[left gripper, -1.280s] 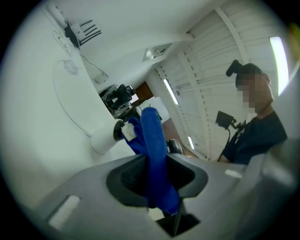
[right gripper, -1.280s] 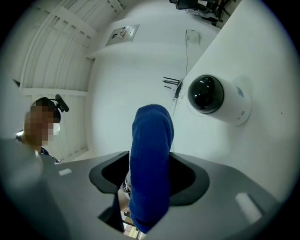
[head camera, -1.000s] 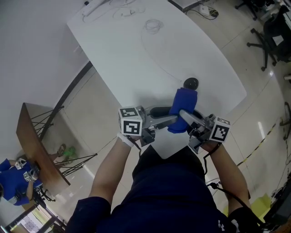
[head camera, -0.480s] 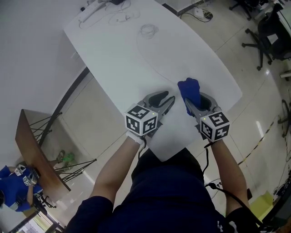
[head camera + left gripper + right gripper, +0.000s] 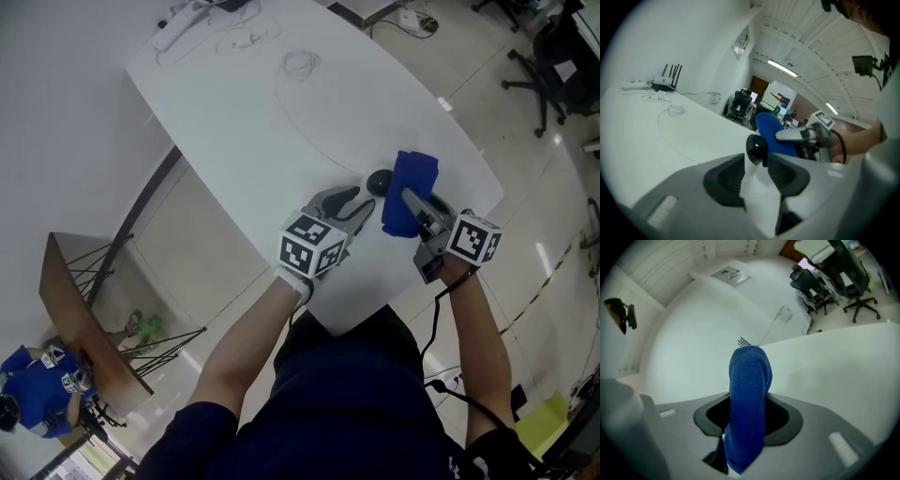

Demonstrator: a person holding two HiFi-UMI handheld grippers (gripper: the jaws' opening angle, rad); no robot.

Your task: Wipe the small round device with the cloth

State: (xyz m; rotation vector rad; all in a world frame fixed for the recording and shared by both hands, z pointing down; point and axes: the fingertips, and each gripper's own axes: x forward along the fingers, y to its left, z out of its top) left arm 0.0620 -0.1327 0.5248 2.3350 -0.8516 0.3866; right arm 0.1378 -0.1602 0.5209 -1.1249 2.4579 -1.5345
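Left gripper (image 5: 353,200): jaws half apart, just opening, empty; we bracket the device (image 5: 379,182) on the table (image 5: 281,131), likely to steady it | right gripper (image 5: 418,208): we pinch the cloth (image 5: 412,178) beside the device, ready to wipe

A white wall (image 5: 56,141) runs along the left side of the white table (image 5: 244,112), and glossy pale floor tiles (image 5: 211,248) surround it. Below-left of the table stands a brown wooden board (image 5: 80,323) on black metal legs. Off its right end are black office chairs (image 5: 555,56). At its far end sit a router (image 5: 665,84) and loose cables (image 5: 300,64).
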